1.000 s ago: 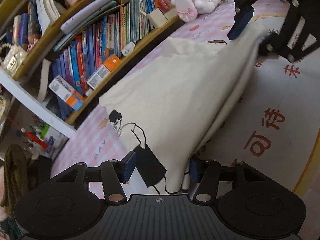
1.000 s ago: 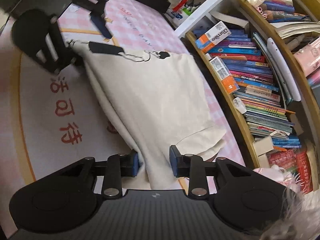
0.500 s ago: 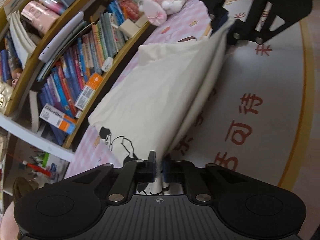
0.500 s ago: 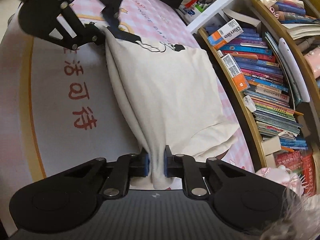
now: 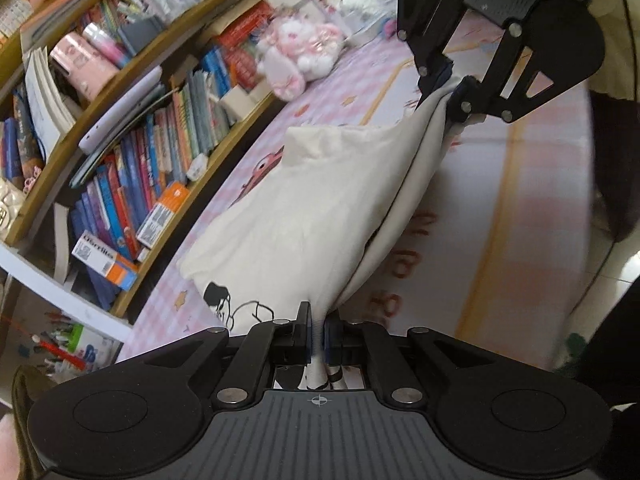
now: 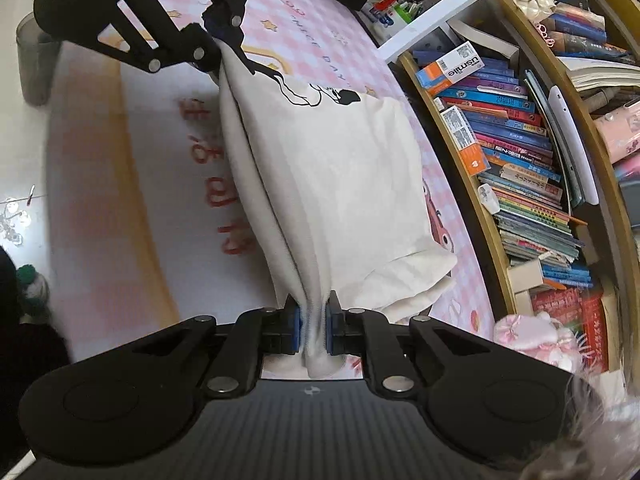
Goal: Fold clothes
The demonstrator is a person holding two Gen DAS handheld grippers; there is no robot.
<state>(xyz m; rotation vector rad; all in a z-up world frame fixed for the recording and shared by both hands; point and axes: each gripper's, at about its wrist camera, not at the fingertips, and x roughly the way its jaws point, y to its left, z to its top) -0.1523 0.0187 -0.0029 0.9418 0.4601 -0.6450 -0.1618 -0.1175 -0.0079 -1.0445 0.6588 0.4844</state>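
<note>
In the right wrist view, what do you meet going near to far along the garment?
right gripper clamped on the cream garment → folded sleeve → black cartoon print → left gripper pinching the far end.

"usmile" on the orange-white box (image 6: pixel 450 66); "day" on the pink mat (image 6: pixel 320 68).

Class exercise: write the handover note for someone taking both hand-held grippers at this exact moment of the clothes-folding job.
Left hand-held gripper: shut on the cream shirt at the end with the black cartoon print.
Right hand-held gripper: shut on the same shirt's opposite end.
Position: the gripped edge is raised; the shirt's other side lies on the pink checked mat near the bookshelf.
Done: both ends gripped, the layers bunched together along the raised edge.
Left: probably carry that edge across, lay it flat, release, then finish any further folds.
</note>
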